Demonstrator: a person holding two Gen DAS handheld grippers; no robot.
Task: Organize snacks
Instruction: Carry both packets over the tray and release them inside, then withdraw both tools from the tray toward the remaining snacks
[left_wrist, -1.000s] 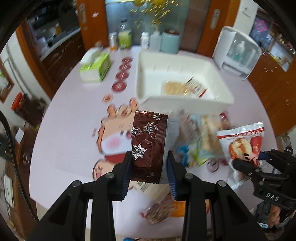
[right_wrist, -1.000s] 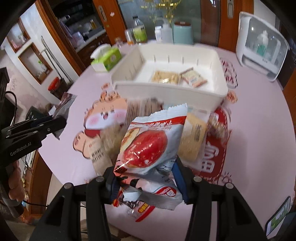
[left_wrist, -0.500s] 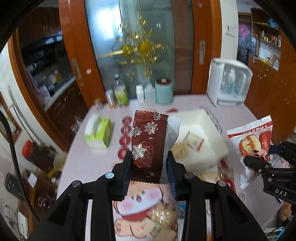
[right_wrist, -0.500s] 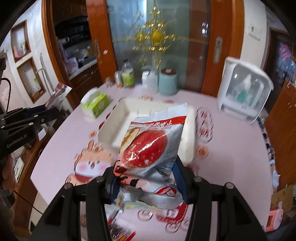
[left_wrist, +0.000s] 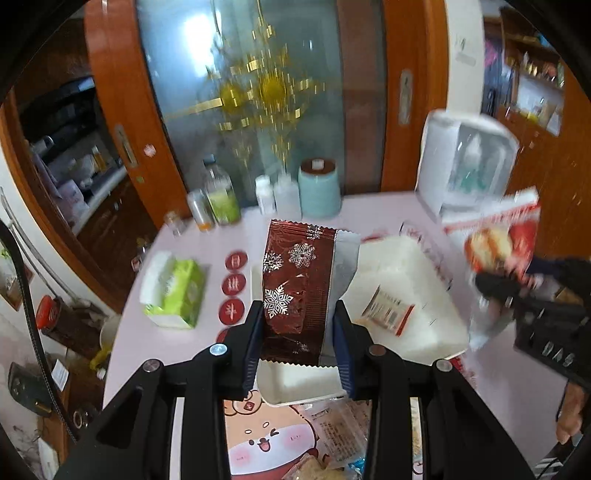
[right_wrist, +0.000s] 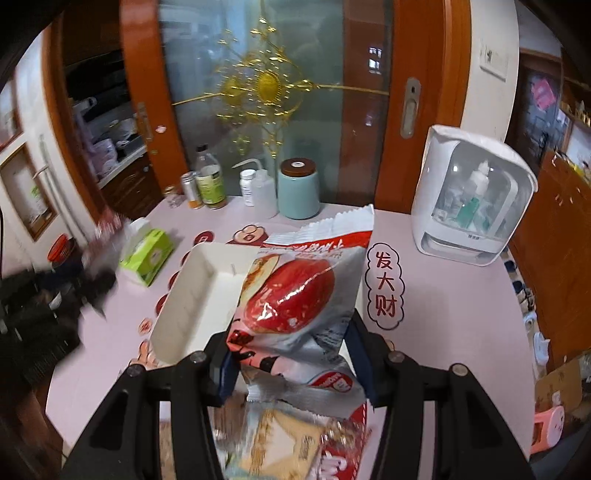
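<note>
My left gripper (left_wrist: 298, 334) is shut on a brown snowflake snack packet (left_wrist: 295, 280) and holds it upright over the near part of the white bin (left_wrist: 424, 295). A small snack packet (left_wrist: 388, 310) lies inside the bin. My right gripper (right_wrist: 293, 354) is shut on a red-and-white snack bag (right_wrist: 295, 295), held above the bin's (right_wrist: 192, 288) near right corner. That bag also shows blurred at the right of the left wrist view (left_wrist: 498, 243). More loose snacks (right_wrist: 280, 439) lie on the table under the grippers.
A green tissue box (left_wrist: 173, 291) sits left of the bin. Bottles and a teal canister (right_wrist: 298, 194) stand at the table's back edge. A white appliance (right_wrist: 472, 206) stands at the back right. The pink round table (right_wrist: 461, 314) drops off at left and right.
Both grippers have moved forward over the bin with their packets, lower and closer to it than half a second ago. One second ago both were low over the snack pile.
</note>
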